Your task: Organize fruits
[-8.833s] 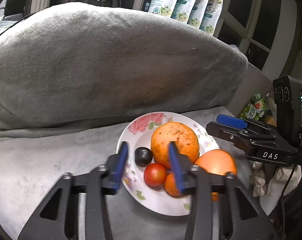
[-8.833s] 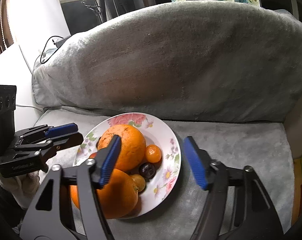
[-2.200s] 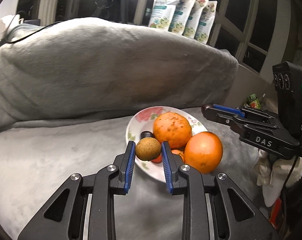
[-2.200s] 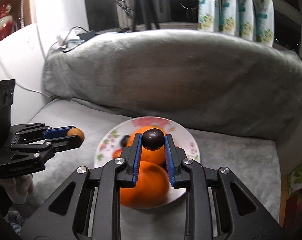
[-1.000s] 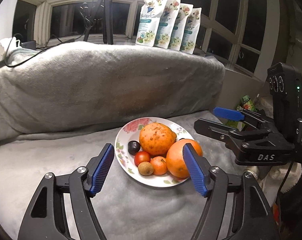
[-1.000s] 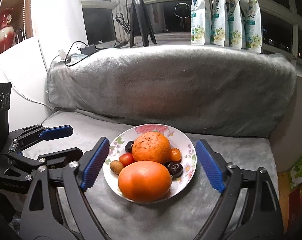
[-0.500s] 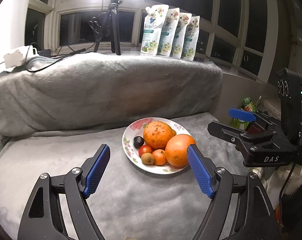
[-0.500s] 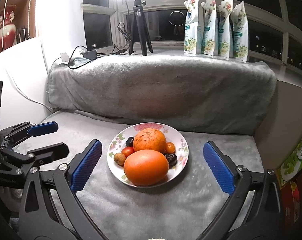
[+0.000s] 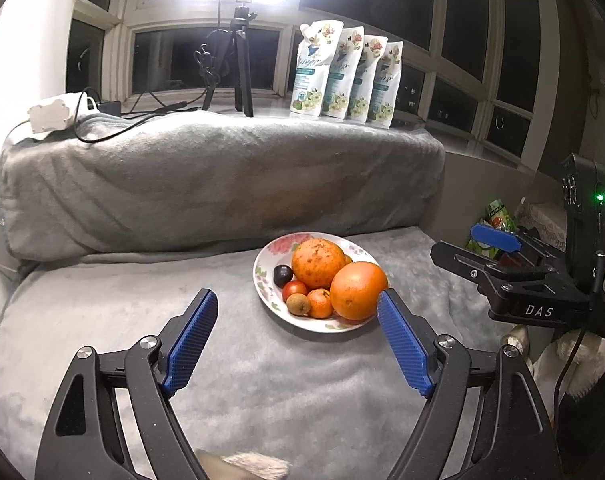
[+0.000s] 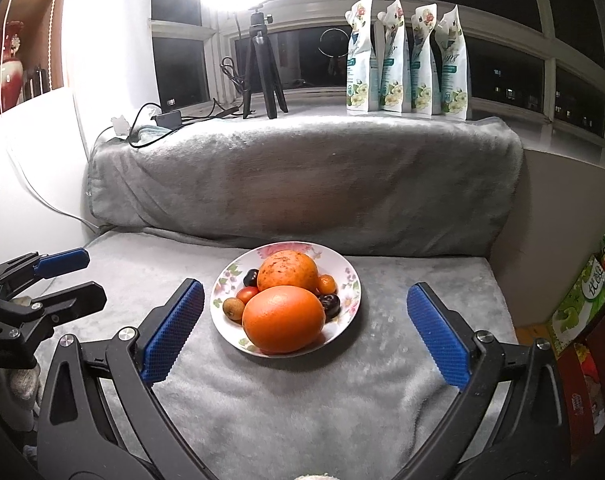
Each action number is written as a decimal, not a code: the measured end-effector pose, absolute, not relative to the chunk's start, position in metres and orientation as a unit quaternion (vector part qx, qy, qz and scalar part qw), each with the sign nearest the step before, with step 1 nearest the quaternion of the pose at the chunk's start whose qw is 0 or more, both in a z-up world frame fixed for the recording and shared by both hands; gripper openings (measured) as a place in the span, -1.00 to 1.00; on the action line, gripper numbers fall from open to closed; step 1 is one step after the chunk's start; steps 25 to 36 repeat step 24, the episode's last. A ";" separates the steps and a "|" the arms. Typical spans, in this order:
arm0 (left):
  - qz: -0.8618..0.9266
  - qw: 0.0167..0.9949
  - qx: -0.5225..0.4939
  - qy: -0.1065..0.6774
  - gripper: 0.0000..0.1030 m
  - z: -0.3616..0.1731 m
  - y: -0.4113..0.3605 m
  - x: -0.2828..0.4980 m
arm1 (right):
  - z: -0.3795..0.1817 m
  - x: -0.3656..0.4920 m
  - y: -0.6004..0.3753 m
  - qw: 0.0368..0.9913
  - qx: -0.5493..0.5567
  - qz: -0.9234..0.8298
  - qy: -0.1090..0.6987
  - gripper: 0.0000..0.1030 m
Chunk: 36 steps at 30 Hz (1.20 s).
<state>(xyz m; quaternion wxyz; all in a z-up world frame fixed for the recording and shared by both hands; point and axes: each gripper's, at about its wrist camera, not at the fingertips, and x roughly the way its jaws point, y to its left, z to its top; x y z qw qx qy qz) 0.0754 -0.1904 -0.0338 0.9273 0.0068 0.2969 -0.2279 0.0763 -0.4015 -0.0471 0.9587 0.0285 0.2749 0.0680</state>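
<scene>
A round white china plate with a pink flower pattern [image 10: 352,280] sits on a grey plush blanket [image 10: 302,400] that covers a seat and its padded back. All the fruit lies on this plate: a large smooth orange [image 10: 283,319] at the near edge, a speckled, rougher orange [image 10: 288,271] touching it from behind, a small red cherry tomato [image 10: 248,293], a small brown round fruit [image 10: 232,307] at the plate's left side, a dark purple plum-like fruit [image 10: 251,277] behind the tomato, a second dark fruit [image 10: 331,305] on the right, and a small orange kumquat-like fruit [image 10: 326,283] beside the speckled orange. In the left wrist view another small orange citrus [image 9: 320,303] shows between the brown fruit and the large orange. The left gripper [image 9: 296,342], black with blue ribbed pads, hovers short of the plate; its jaws are opening and nothing lies between them. The right gripper [image 10: 304,336] stands with its jaws spread wide, empty, the plate seen beyond the gap and untouched by either pad. Each gripper appears at the edge of the other's view. On the windowsill behind stand four white pouches with green print [image 10: 406,60], a black tripod [image 10: 262,64] under a bright lamp, and a tangle of cables [image 10: 174,118].
</scene>
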 end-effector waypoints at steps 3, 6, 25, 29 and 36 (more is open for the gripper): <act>-0.224 0.928 0.007 0.297 0.60 -0.033 -0.189 0.074 | -0.047 0.076 -0.402 0.959 0.028 0.069 0.275 1.00; -0.221 0.930 0.007 0.293 0.60 -0.031 -0.189 0.072 | -0.045 0.074 -0.401 0.959 0.025 0.069 0.272 1.00; -0.216 0.935 0.004 0.282 0.62 -0.028 -0.185 0.067 | -0.049 0.076 -0.404 0.958 0.027 0.063 0.280 1.00; -0.216 0.935 0.004 0.282 0.62 -0.028 -0.185 0.067 | -0.049 0.076 -0.404 0.958 0.027 0.063 0.280 1.00; -0.216 0.935 0.004 0.282 0.62 -0.028 -0.185 0.067 | -0.049 0.076 -0.404 0.958 0.027 0.063 0.280 1.00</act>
